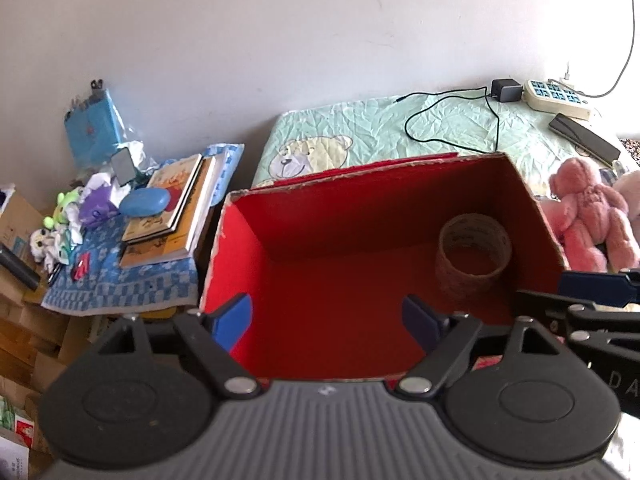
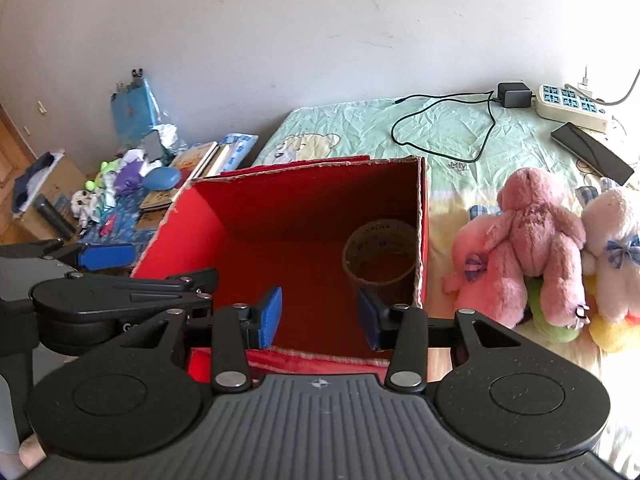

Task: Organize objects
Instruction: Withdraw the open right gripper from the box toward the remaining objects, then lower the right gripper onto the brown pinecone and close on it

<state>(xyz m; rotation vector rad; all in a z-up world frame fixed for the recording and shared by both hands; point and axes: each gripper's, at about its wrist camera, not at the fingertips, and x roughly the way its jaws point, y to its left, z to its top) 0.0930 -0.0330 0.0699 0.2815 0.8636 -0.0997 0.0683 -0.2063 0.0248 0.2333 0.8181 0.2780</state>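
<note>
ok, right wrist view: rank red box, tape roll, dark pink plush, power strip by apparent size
1. red box
2. dark pink plush
3. tape roll and power strip: look alike, and the strip lies farther off, so unranked.

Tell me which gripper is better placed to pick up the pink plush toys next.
Probably the right gripper: the pink plush toys lie on its side of the red box. The left gripper, also open and empty, sits farther away.

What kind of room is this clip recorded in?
Most likely a bedroom in a home: a bed with a bear-print sheet, plush toys lying on it beside a red box, and books piled on a cluttered side stand.
</note>
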